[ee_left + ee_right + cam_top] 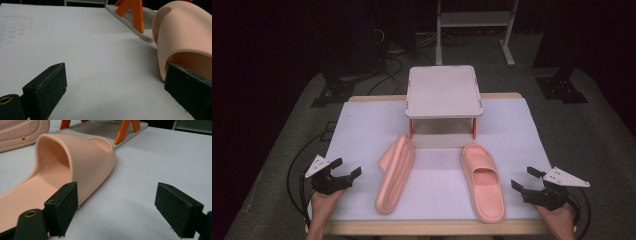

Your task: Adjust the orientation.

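Two pink slide slippers lie on the white table. The left slipper (395, 172) rests tipped on its side; its strap (183, 37) fills the right of the left gripper view. The right slipper (482, 180) sits upright, sole down, and looms at the left in the right gripper view (75, 165). My left gripper (346, 168) is open near the table's left front, just left of the tipped slipper, holding nothing. My right gripper (526, 178) is open at the right front, just right of the upright slipper, also holding nothing.
A small two-tier white shelf (443, 91) on orange legs (135, 13) stands at the table's back middle, its lower tray (100, 128) just behind the slippers. Cables and stand bases lie on the dark floor beyond. The table's wooden front edge (432, 227) is near my hands.
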